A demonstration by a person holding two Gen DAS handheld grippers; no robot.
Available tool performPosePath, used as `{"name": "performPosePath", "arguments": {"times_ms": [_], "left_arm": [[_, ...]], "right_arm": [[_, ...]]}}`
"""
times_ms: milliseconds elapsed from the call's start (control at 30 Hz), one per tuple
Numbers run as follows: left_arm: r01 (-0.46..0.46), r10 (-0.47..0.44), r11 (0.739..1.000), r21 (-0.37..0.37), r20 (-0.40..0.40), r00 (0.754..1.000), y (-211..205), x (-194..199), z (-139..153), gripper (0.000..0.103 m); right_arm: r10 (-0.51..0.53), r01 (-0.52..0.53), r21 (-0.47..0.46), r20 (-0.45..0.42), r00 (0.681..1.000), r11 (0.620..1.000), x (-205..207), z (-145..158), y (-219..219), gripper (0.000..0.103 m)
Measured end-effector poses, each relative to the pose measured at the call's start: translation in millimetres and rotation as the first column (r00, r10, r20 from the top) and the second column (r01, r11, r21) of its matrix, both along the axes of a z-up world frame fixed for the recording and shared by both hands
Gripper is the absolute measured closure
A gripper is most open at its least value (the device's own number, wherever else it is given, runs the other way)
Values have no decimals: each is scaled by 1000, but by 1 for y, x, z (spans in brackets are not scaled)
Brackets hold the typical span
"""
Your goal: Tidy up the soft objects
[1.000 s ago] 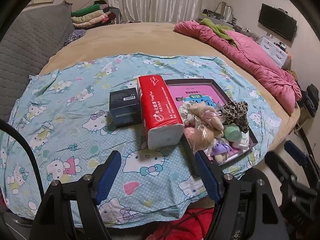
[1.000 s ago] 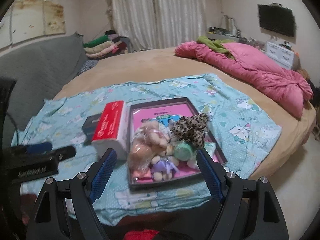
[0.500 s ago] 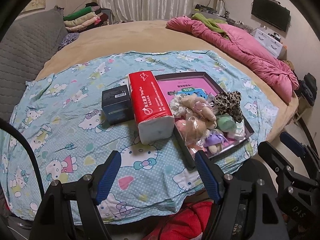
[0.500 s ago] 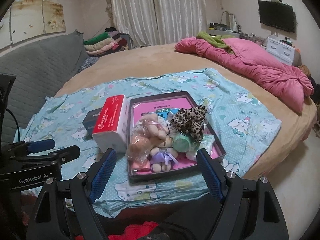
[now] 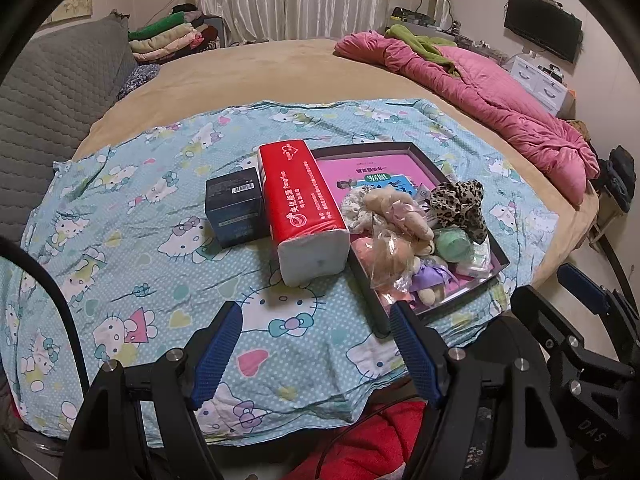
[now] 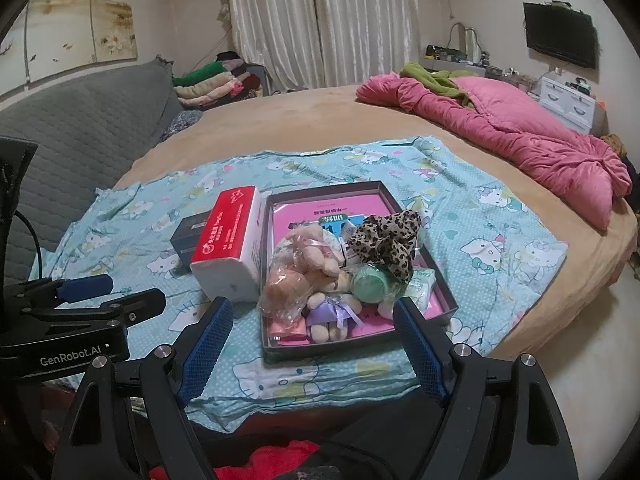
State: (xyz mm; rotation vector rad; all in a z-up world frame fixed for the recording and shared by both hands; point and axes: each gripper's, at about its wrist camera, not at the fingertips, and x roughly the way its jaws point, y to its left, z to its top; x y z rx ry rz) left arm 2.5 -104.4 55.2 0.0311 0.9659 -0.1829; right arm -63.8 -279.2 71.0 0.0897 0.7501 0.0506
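A dark box tray (image 5: 362,149) (image 6: 450,302) with a pink lining sits on the Hello Kitty sheet (image 5: 120,240) (image 6: 500,240). In it lie soft things: a beige plush (image 5: 394,210) (image 6: 316,250), a bagged doll (image 5: 390,254) (image 6: 286,288), a leopard scrunchie (image 5: 460,204) (image 6: 386,240), a green round puff (image 5: 452,242) (image 6: 370,282) and a purple doll (image 5: 428,280) (image 6: 334,312). My left gripper (image 5: 316,354) is open and empty near the bed's front edge. My right gripper (image 6: 312,350) is open and empty in front of the tray.
A red tissue pack (image 5: 304,204) (image 6: 232,246) lies left of the tray, with a dark box (image 5: 236,208) (image 6: 186,236) beside it. A pink quilt (image 5: 500,100) (image 6: 520,140) lies at the back right. A grey padded headboard (image 5: 52,92) stands on the left.
Both grippers have drawn back a little from the bed and stay open. The objects have not moved.
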Motion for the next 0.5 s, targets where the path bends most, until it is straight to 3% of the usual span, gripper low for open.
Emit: {"name": "performPosePath", "arguments": {"times_ms": [500], "left_arm": [[9,-9,1000,8,-11,1000,-2,0,-3,28]], "right_arm": [[-3,3,1,-3,1000,1000,0,-1,0,20]]}}
